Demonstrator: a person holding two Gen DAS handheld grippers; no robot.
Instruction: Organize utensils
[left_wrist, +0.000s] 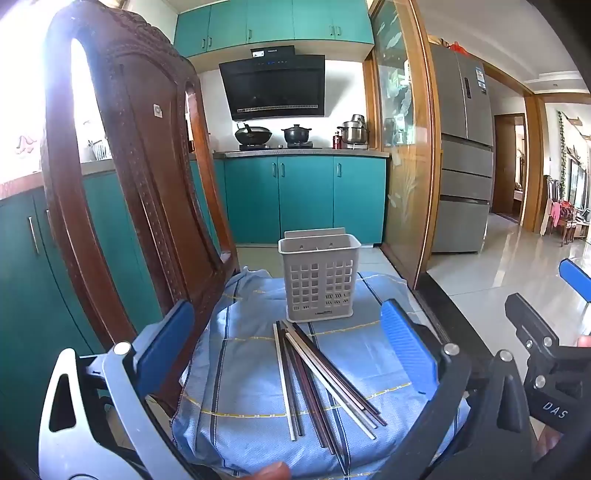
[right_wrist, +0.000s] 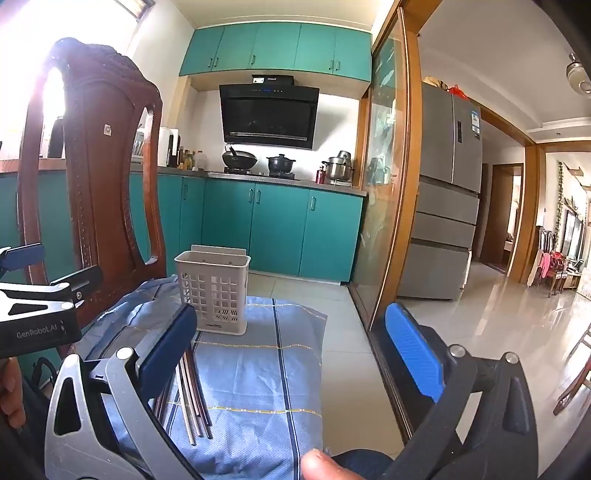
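Chopsticks (left_wrist: 317, 376) lie in a loose fan on the blue cloth (left_wrist: 369, 354), just in front of the empty white basket (left_wrist: 319, 275). They look light, stiff and slick, so pinching one near its middle seems safest. Both the left gripper (left_wrist: 288, 354) and the right gripper (right_wrist: 291, 350) are spread wide, holding nothing.

From my feed: matte grey plastic basket (left_wrist: 319, 280), glossy lacquered chopsticks (left_wrist: 325, 376) at its 6 o'clock on woven blue cloth (left_wrist: 240, 369), carved polished wood chair (left_wrist: 125, 155), shiny floor tiles (right_wrist: 498, 332).
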